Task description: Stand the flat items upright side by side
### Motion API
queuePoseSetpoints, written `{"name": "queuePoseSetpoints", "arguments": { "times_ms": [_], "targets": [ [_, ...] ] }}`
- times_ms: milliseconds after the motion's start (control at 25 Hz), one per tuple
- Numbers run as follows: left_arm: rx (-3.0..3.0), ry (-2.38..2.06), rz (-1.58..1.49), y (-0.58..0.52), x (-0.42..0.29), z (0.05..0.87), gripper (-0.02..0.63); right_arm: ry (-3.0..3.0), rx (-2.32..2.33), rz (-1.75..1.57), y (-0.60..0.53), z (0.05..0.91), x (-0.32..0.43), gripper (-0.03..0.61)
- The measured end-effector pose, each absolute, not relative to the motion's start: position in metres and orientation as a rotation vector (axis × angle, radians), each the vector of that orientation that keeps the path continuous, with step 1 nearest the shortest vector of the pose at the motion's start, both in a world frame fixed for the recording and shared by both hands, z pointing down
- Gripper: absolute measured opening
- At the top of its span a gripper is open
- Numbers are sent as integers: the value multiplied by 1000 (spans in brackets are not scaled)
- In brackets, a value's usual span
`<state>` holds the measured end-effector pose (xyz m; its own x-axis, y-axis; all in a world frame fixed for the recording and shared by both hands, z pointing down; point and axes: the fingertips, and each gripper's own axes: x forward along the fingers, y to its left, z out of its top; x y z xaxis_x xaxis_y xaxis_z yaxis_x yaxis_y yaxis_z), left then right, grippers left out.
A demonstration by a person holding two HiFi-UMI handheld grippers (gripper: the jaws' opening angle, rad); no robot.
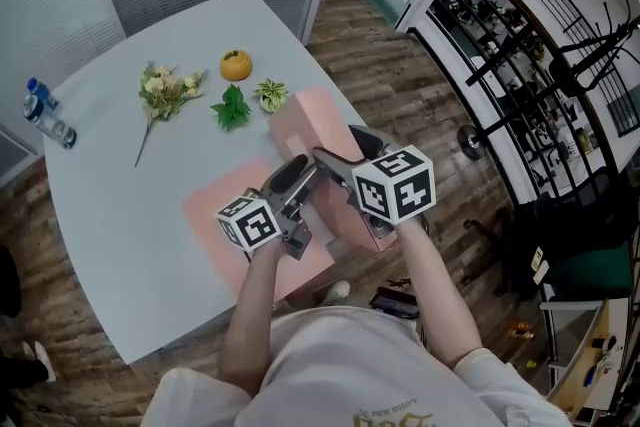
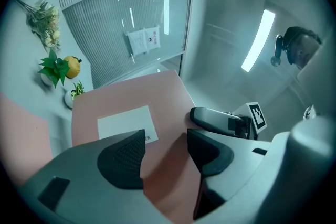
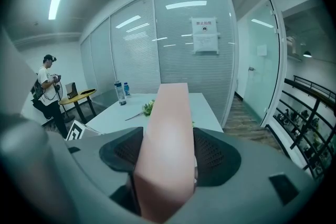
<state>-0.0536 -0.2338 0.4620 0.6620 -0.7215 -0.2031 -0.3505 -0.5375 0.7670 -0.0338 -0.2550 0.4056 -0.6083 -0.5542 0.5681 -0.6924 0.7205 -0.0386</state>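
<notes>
At the table's far left edge lay a water bottle, with a bunch of flowers further in, both well apart from the work; near the table's near edge a second pink box lay flat, not yet stood up; just above it the left gripper had its jaws wide apart and gripped nothing, though the broad face of the pink box, with its white label, filled the gap ahead of them; that pink box was raised by the table's right edge, and the right gripper was clamped across its thin side, both pads pressing on it in the right gripper view; whether the box's lower edge was resting on the table could not be made out from the head view, probably because the grippers covered it. The step in hand looked like setting this first box on its narrow edge; doing it well would call for the right grip holding firm while the box was brought square to the table, the open left jaws steadying the broad face instead of pushing it, a spot kept clear of the right edge with room beside it for the second box, and no release until the box stood by itself.
</notes>
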Motion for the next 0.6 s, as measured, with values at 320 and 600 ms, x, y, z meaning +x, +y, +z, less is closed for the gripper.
{"name": "queuePoseSetpoints", "arguments": {
  "times_ms": [320,600],
  "targets": [
    [2159,-815,-668,-234,-53,461,250,-2415,967,307,-253,401,-32,308],
    [2168,-826,-708,-235,-57,453,256,-2487,999,243,-249,388,-32,308]
  ]
}}
